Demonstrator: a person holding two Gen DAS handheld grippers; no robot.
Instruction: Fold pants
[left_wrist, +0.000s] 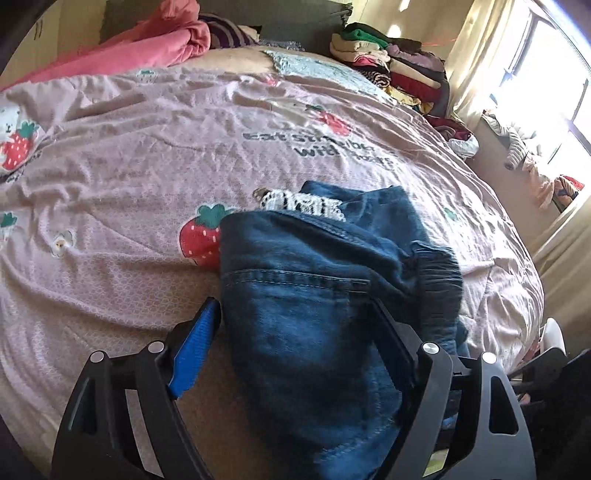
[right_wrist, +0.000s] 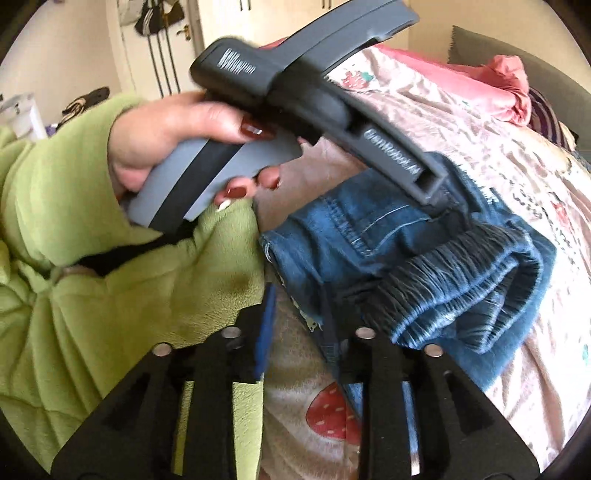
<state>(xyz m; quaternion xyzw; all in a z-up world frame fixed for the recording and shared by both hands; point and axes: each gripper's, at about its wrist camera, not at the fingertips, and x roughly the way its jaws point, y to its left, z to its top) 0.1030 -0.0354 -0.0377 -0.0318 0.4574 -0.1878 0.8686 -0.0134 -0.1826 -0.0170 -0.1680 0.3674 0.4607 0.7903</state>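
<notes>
The left hand-held gripper stands wide and released, its ribbed blue pad to one side of the folded pants and its black finger on the denim's other side, pressing nothing. The right hand-held gripper is narrowed but not fully clenched; its jaws sit over the hem edge of the pants, and whether cloth is pinched between them cannot be told. The pants are dark blue denim with pale stitched seams and a black gathered elastic waistband, bunched into a thick, rounded bundle on the bed. A hand in a fuzzy lime-green sleeve holds the smooth grey grip of the left tool. The bedsheet is creased pink cotton printed with strawberries, lying bare beyond the pants towards the far pink blanket and stacked clothes.
</notes>
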